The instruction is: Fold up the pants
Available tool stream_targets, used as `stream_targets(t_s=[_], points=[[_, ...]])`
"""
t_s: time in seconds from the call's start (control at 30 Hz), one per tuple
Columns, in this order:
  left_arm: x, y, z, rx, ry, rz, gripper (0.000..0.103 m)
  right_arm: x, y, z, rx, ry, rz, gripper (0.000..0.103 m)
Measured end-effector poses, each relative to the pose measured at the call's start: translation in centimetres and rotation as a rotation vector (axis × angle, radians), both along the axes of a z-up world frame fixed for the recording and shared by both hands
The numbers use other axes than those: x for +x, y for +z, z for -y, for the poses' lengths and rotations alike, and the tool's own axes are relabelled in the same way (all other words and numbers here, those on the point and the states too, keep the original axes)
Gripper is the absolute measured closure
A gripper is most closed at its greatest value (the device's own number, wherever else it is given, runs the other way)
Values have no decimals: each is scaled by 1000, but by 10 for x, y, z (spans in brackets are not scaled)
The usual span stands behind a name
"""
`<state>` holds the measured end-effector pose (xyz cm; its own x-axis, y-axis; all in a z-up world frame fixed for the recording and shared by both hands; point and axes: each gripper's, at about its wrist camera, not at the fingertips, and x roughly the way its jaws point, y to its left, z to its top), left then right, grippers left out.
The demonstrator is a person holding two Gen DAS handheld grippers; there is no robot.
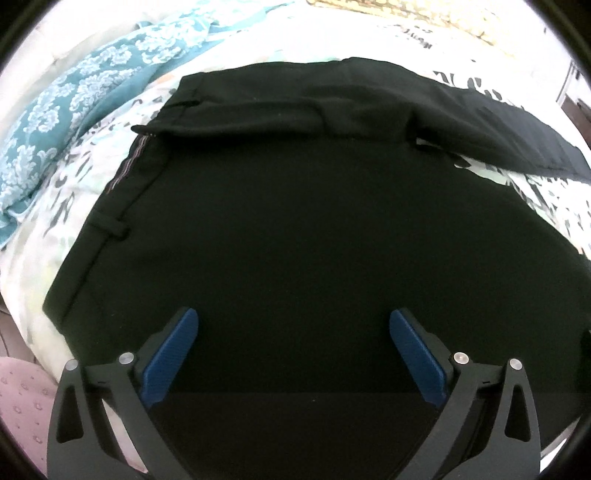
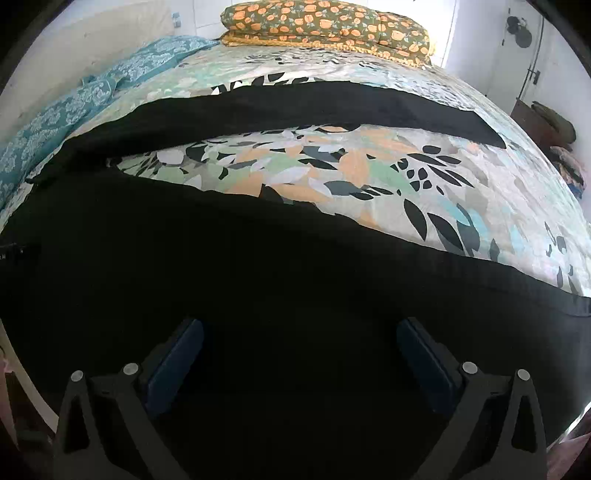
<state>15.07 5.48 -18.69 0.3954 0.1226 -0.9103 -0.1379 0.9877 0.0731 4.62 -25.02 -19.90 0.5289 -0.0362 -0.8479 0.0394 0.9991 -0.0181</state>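
Lying flat across the bed's leaf-patterned quilt [image 2: 369,173], the black fabric pants [image 1: 280,236] are the landmark for everything else. Their waistband, with a belt loop and a striped inner lining showing, sits at the left end in the left wrist view, and one leg runs away toward the far right of that view. From the right wrist view the two legs spread apart, with a wedge of quilt showing between them. The left tool [image 1: 293,325] hovers over the seat area of the pants, its blue-padded fingers [image 1: 173,350] spread wide with nothing between them. The right tool [image 2: 299,332] is likewise spread wide and empty above the nearer leg. Beyond the pants lie a teal floral-print cloth [image 1: 74,122] and an orange-flowered pillow [image 2: 325,26].
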Motion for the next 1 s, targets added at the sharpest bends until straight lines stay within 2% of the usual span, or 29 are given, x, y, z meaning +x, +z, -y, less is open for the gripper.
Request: stream_targets(t_s=[0.2, 0.4, 1.0], points=[[0, -2, 1, 14, -9, -3, 0, -12, 2, 1, -5, 8, 51, 0], [0, -3, 2, 17, -13, -10, 0, -14, 12, -5, -8, 11, 56, 0], [4, -5, 1, 17, -16, -34, 0, -13, 12, -4, -7, 12, 54, 0]])
